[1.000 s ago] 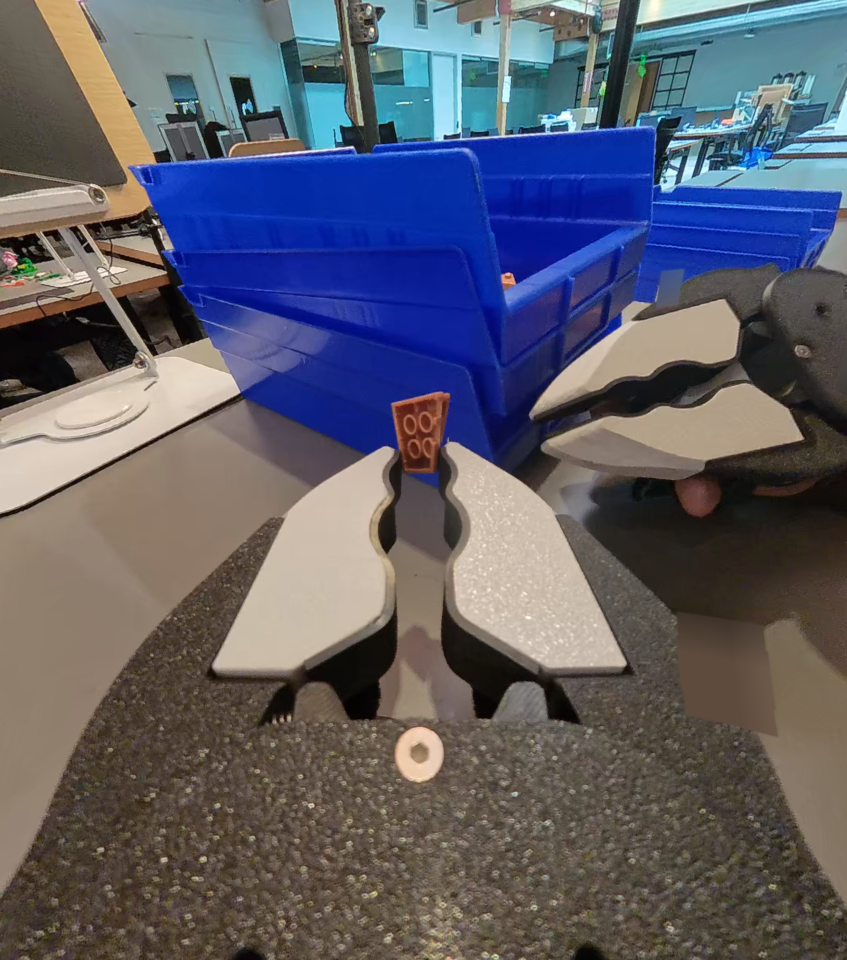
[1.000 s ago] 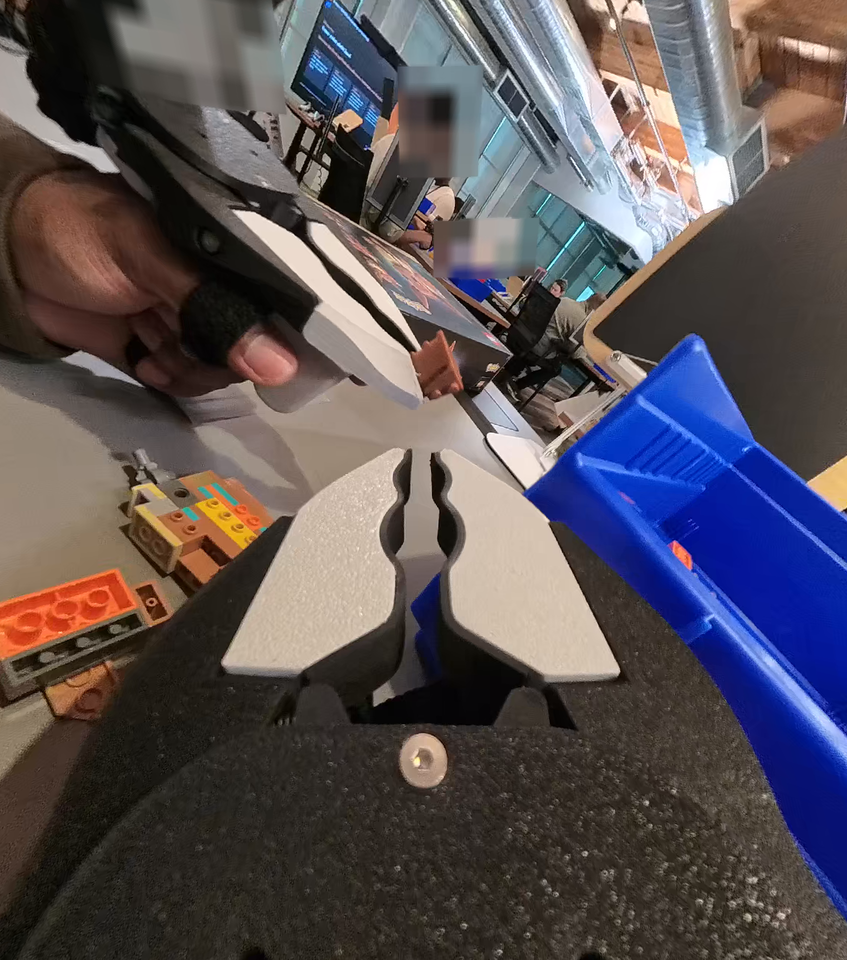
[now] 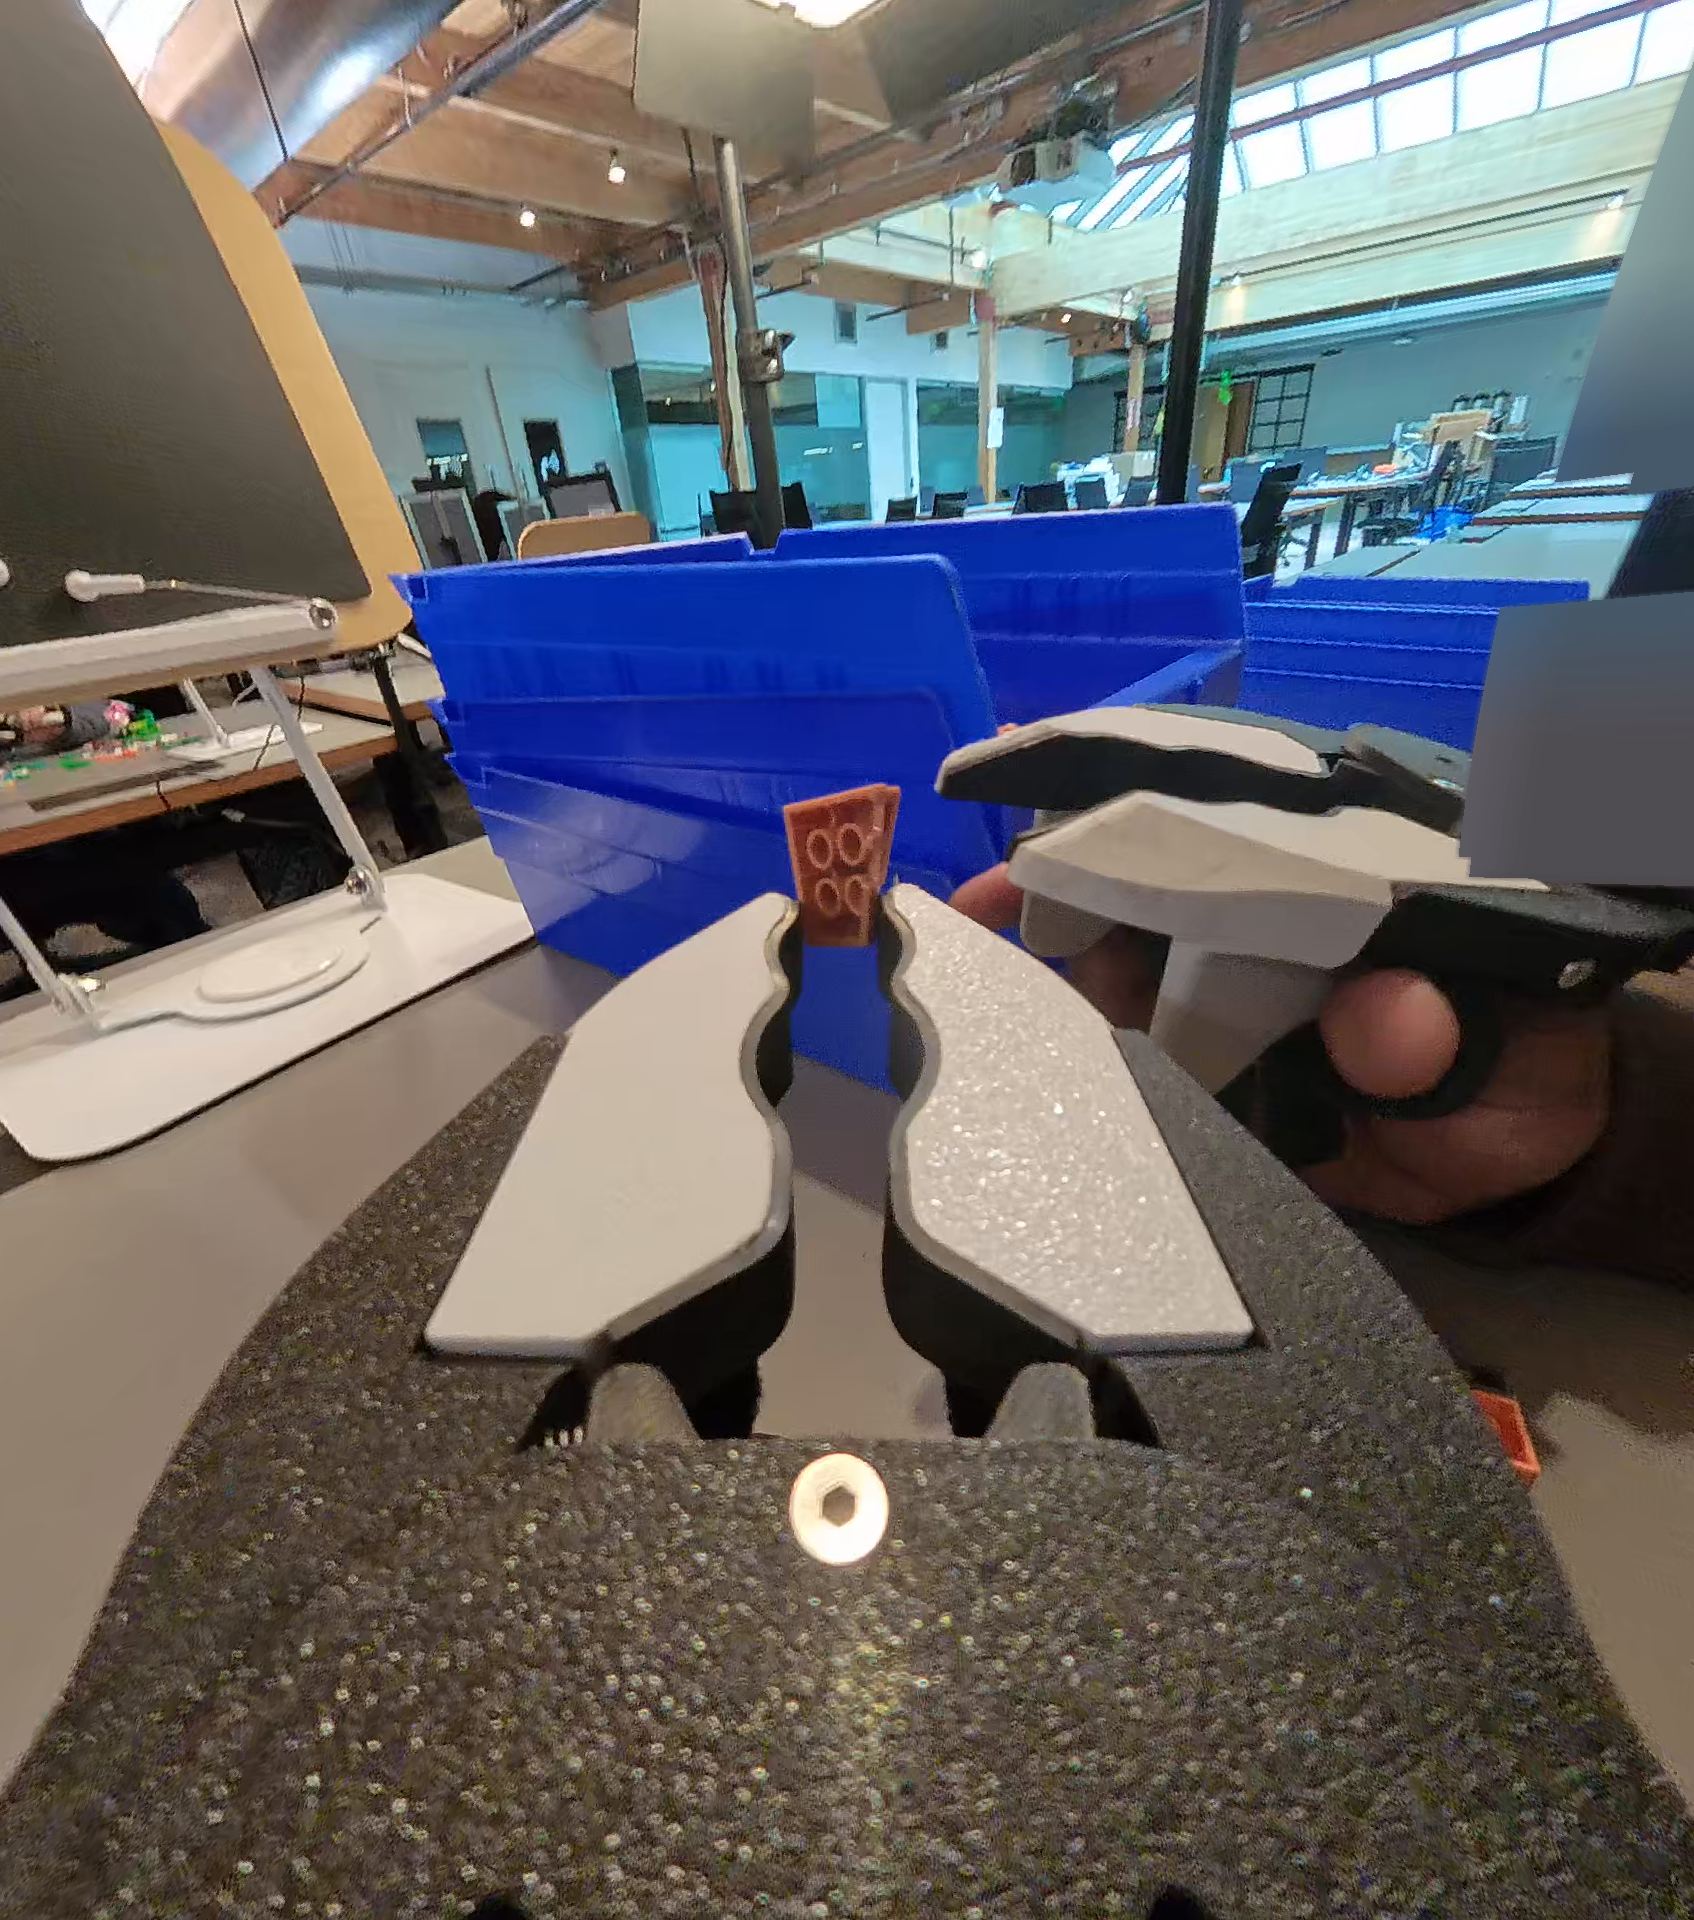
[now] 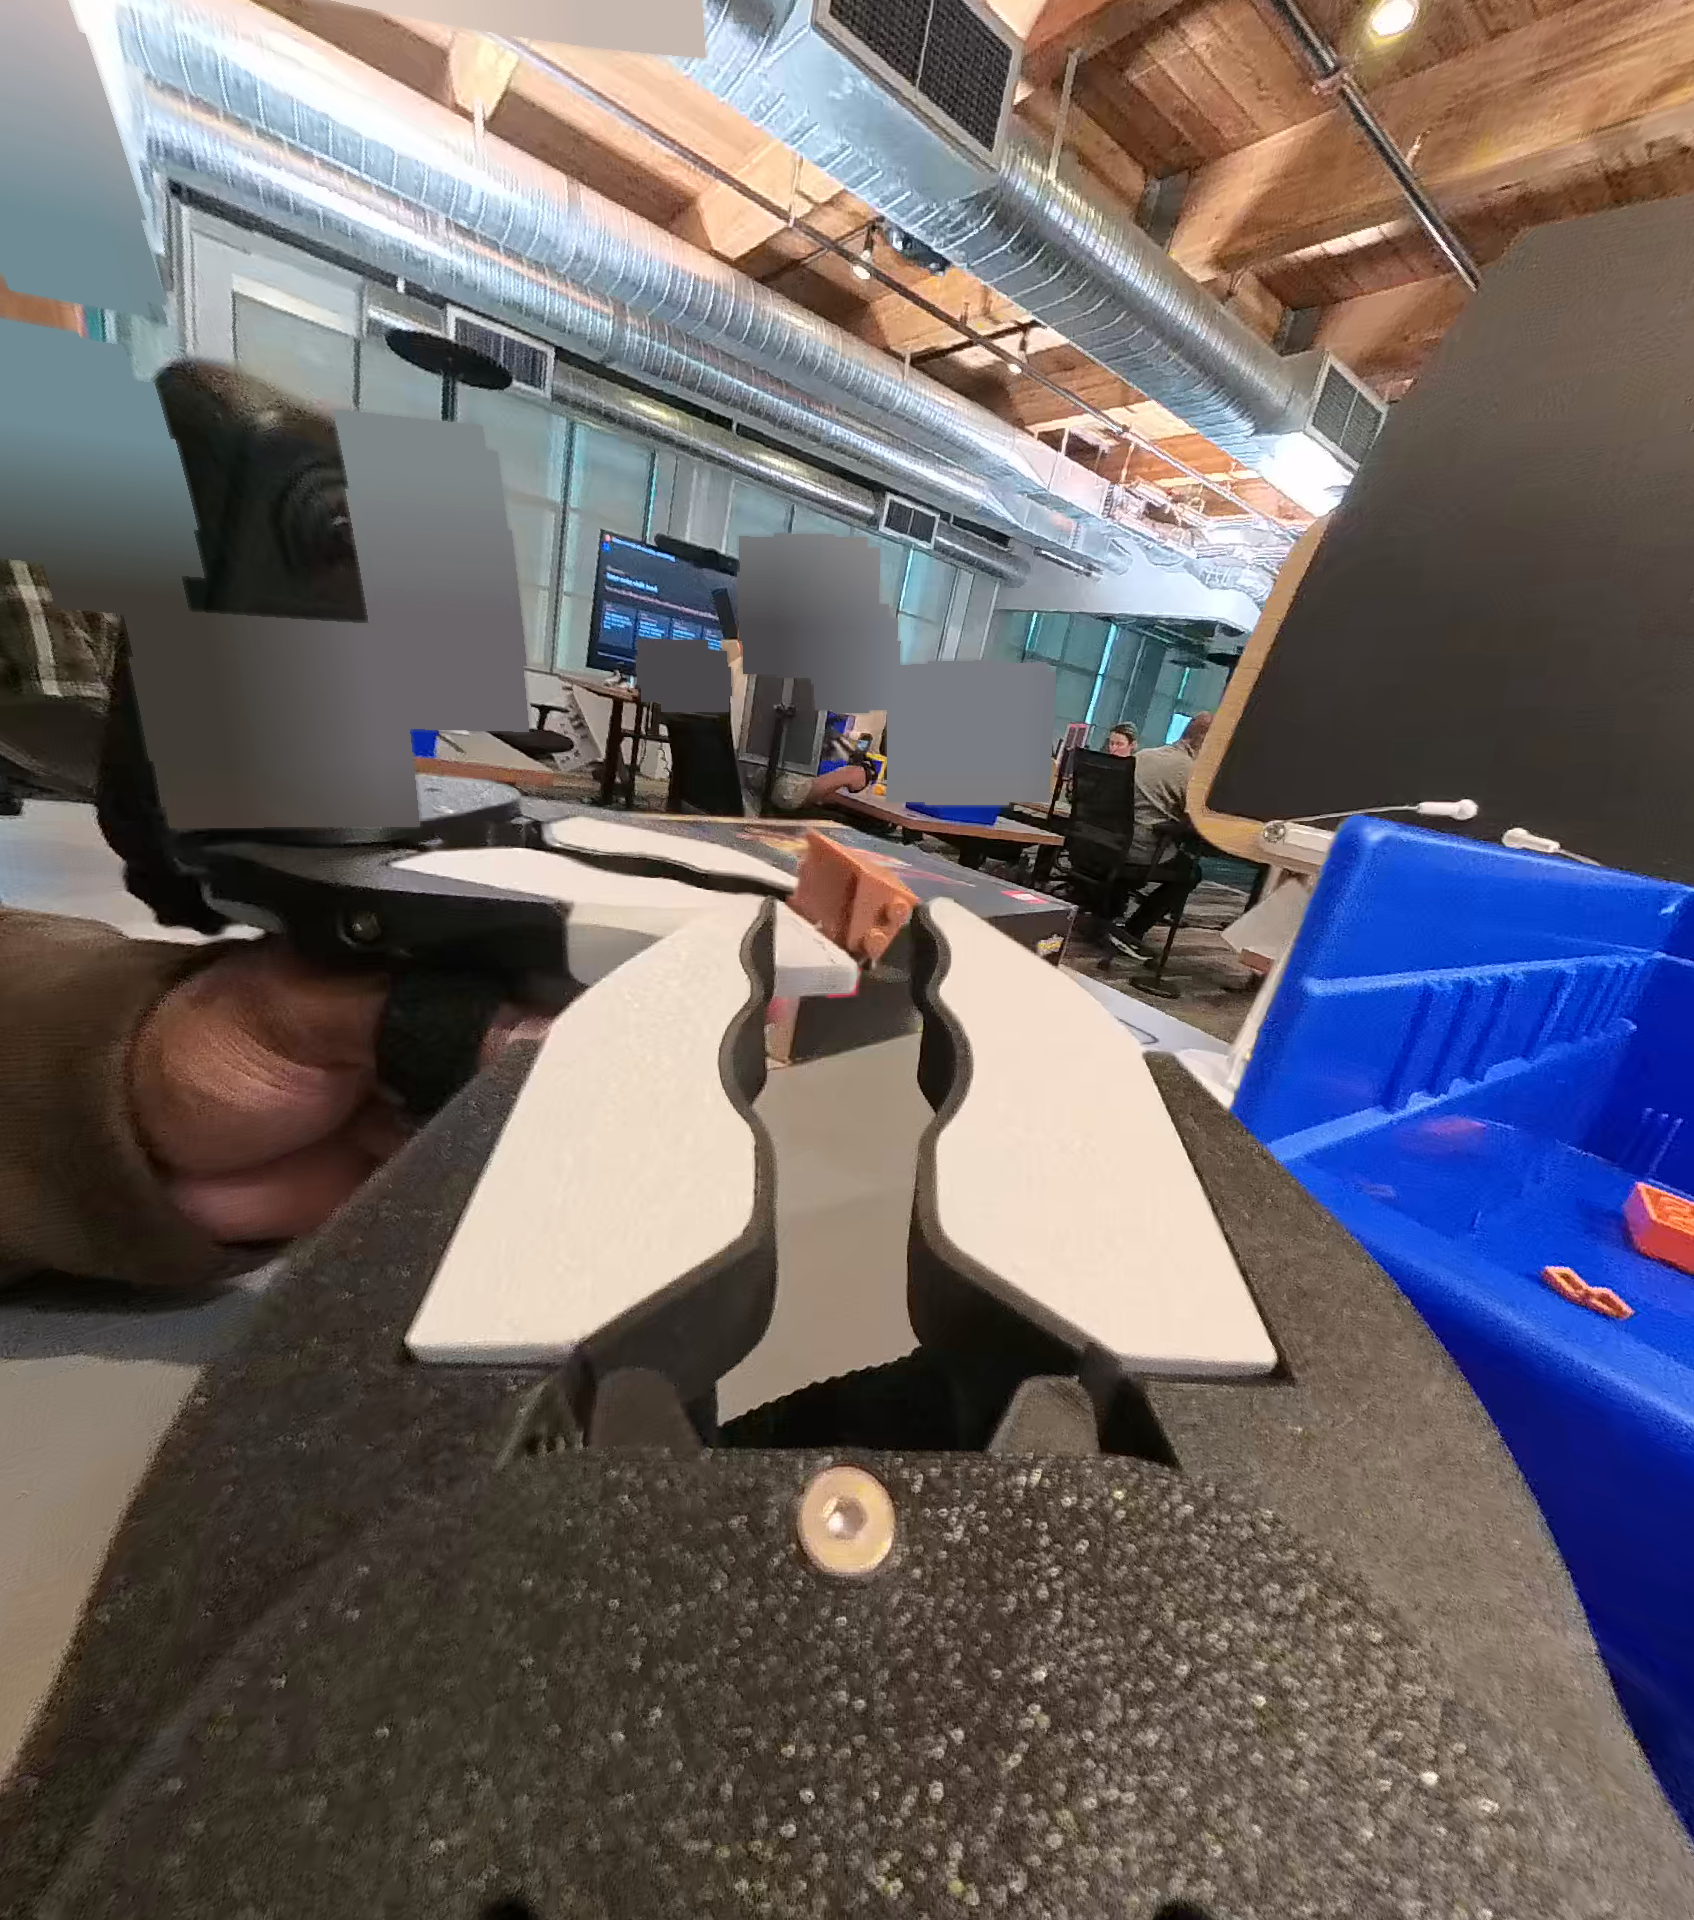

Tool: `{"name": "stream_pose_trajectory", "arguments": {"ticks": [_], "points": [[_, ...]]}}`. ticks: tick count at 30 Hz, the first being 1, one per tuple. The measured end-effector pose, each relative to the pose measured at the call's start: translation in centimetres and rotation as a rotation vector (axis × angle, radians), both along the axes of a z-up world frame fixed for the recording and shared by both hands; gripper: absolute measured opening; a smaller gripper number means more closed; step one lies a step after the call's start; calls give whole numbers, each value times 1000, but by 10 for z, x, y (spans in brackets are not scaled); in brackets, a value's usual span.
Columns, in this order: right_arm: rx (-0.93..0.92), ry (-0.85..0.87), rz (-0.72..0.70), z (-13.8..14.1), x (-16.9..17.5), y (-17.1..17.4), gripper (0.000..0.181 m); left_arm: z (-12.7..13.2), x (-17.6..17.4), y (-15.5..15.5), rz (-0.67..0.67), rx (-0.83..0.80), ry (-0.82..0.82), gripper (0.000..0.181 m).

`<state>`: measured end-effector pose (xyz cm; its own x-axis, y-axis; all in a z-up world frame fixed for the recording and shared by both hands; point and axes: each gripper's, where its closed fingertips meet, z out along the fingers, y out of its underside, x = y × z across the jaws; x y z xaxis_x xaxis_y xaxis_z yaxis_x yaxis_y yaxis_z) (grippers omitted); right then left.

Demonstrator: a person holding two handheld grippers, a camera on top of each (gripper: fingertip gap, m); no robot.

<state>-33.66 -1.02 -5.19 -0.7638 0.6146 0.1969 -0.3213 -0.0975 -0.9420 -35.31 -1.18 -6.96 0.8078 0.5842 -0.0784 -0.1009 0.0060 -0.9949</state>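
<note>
Left gripper [image 3: 841, 914] pinches brown plate [image 3: 843, 868] upright at its fingertips

blue bin [image 4: 1549, 1039] cut off rt, orange bits [image 4: 1586, 1290] tiny

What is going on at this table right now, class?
A person holds a gripper in each hand. The left gripper is shut on a small brown toy brick, held upright above the grey table. The right gripper, jaws open and empty, has its tips right by that brick. Stacked blue bins stand behind, and a few orange pieces lie in the bin at the right.
</note>
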Motion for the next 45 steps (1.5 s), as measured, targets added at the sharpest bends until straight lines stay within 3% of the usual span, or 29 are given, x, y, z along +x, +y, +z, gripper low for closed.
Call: {"name": "stream_pose_trajectory", "arguments": {"ticks": [8,16,20,37,45], "points": [[-36,-68,102,-2,10,11,23,9,17,7,-46,-94,233,13],[215,46,111,-14,20,9,23,8,34,13,32,-485,656,13],[361,121,114,-21,26,9,24,-2,38,15,26,-623,780,13],[590,162,117,-46,29,6,16,-23,35,15,86,-919,974,13],[565,180,164,-37,36,8,16,-18,43,20,-43,-706,732,13]]}}
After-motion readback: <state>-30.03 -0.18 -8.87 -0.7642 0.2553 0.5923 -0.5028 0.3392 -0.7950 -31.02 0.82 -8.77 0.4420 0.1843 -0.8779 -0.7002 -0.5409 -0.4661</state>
